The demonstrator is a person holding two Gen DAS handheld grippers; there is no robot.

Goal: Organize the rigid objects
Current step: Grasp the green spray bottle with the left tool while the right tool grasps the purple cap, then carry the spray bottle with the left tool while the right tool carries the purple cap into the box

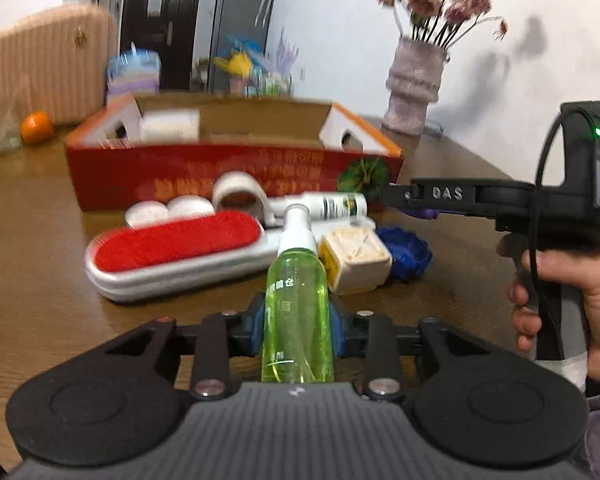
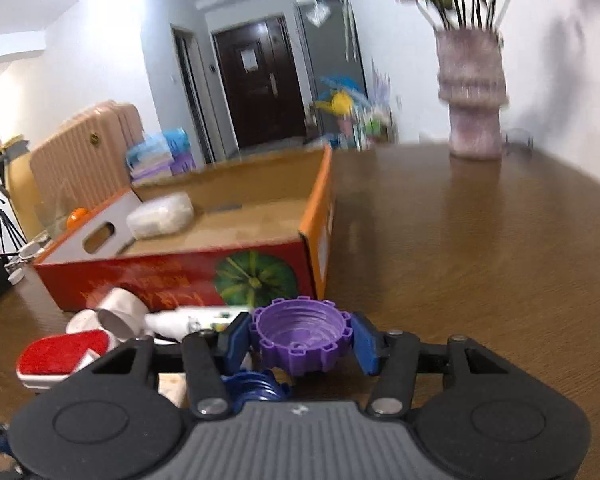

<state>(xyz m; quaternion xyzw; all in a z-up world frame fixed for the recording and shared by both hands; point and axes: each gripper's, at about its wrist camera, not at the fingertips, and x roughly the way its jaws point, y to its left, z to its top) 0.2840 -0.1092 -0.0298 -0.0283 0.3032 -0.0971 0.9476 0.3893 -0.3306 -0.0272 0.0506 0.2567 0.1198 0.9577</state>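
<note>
Left gripper (image 1: 298, 320): jaws closed on the green spray bottle (image 1: 298, 300), nozzle pointing ahead of the pads. Right gripper (image 2: 302, 342): jaws partly open, blue pads pressing the purple toothed ring (image 2: 300, 334). Only the right wrist view shows the red box (image 2: 180, 276) interior ahead-left of its jaws; only the left view shows the hand (image 1: 572, 304).

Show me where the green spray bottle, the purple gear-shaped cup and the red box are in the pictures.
green spray bottle (image 1: 298, 312): left wrist view, on its clear green body.
purple gear-shaped cup (image 2: 302, 330): right wrist view, on its ribbed inner wall.
red box (image 2: 152, 276): right wrist view, on its red front wall.
</note>
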